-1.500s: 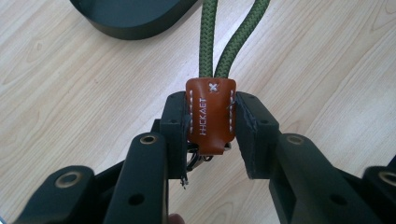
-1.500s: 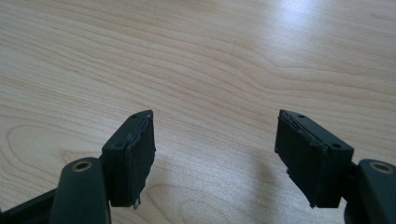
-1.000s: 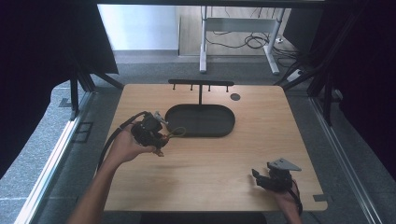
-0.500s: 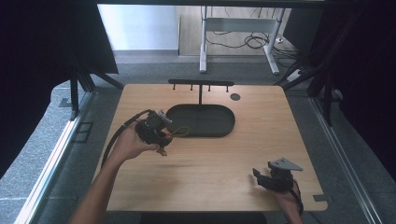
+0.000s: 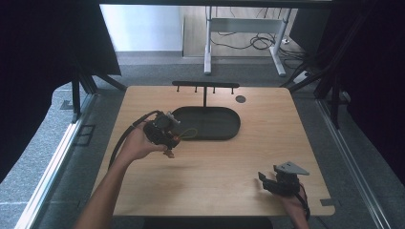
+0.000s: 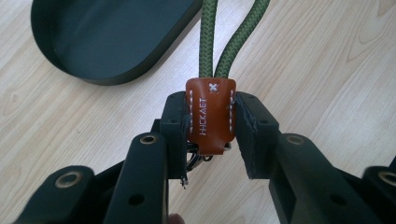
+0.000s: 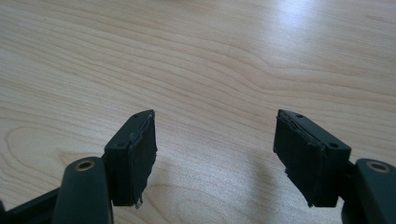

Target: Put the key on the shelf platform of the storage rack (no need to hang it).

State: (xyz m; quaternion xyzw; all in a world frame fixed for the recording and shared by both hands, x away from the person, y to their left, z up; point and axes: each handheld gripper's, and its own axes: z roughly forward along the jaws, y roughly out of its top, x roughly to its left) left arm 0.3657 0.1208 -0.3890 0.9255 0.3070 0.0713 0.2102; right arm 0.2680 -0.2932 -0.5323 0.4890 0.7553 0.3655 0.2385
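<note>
Surface, high view: wooden table on grey carpet, dark curtains to both sides.
Left gripper, high view: left gripper held above the table, just beside the near-left end of the black oval tray; its cable trails back along the forearm.
Held item, high view: green cord loop runs from the jaws onto the tray's rim.
Right gripper, high view: right gripper sits low at the near-right corner, well apart from the other; grey plate on top.
Rack, high view: black peg rack stands beyond the tray.
Left gripper view: jaws clamped on a brown leather tab; the two green cord strands rise straight ahead of it; tray ahead to the jaws' left.
Right gripper view: jaws apart, having just been closing, nothing between them; bare wood ahead.
</note>
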